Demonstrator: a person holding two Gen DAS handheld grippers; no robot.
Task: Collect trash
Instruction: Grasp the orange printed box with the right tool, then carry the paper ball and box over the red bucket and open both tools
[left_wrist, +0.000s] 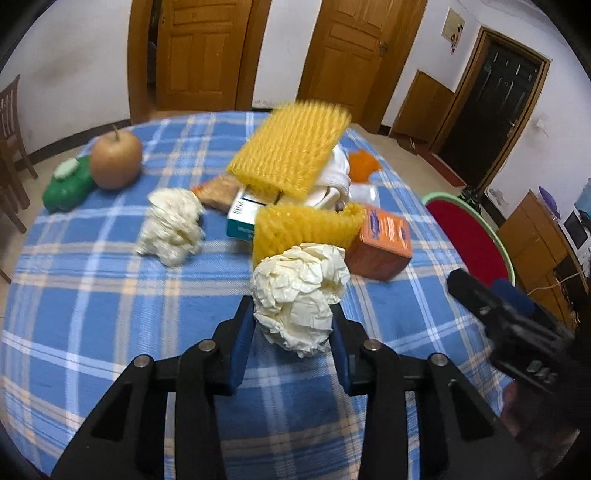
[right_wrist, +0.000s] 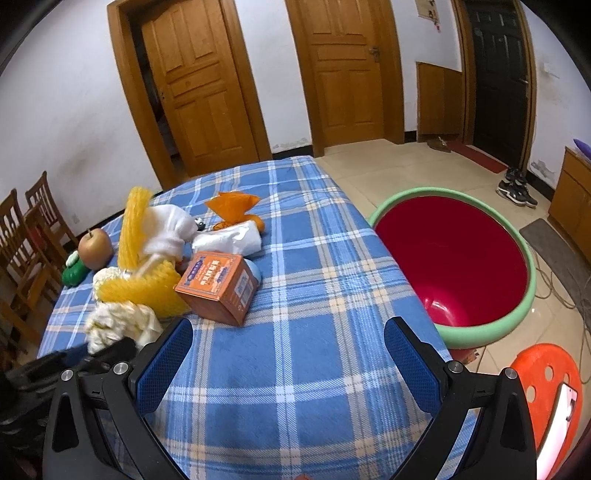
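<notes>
left wrist view: we've got the left gripper (left_wrist: 293, 317) clamped on a crumpled cream paper wad (left_wrist: 301, 295), held just above the blue plaid cloth (left_wrist: 110, 332), w/ a second wad (left_wrist: 171, 230), ribbed yellow foam netting (left_wrist: 291, 153) and an orange carton (left_wrist: 380, 245) piled behind it. right wrist view shows our right gripper (right_wrist: 288, 363) spread wide w/ nothing in it over bare cloth near the table's right edge, and the red bin w/ green rim (right_wrist: 454, 266) sits on the floor just beside that edge.
</notes>
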